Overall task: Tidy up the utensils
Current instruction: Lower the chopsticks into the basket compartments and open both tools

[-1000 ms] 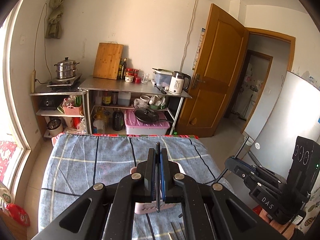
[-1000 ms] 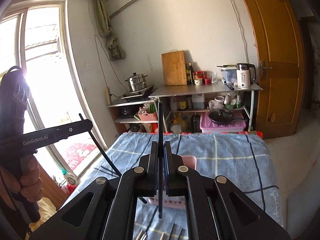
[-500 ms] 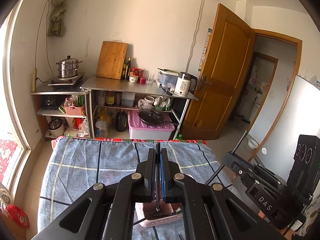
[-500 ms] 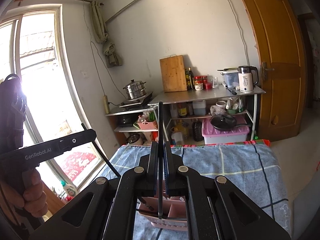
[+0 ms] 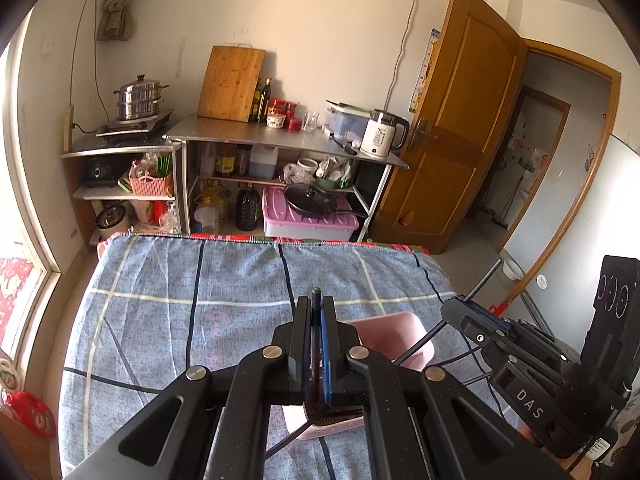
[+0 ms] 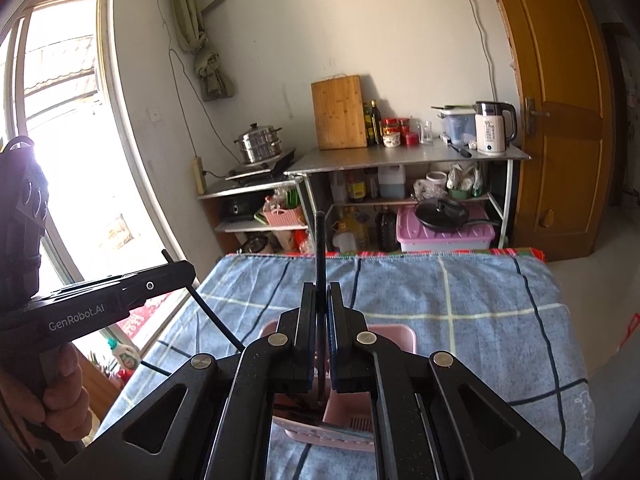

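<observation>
Pink plastic basket (image 5: 394, 336) sits on the blue checked cloth (image 5: 192, 304) of the surface, directly under and just ahead of both claws. Left claw (image 5: 317, 308) clenched on a thin black chopstick (image 5: 316, 294), its lower end reaching down into the basket. Right claw (image 6: 321, 304) likewise clamped on a second black chopstick (image 6: 320, 248), upright, its tip inside the same basket (image 6: 394, 336). Each claw crosses the other's view from the side, close alongside. Beyond the far edge of the surface: steel shelf unit (image 5: 288, 140) with kettle (image 5: 382, 134), cutting board (image 5: 230, 82), steamer pot (image 5: 138, 98). Wooden door (image 5: 460, 120) ahead to the right.
</observation>
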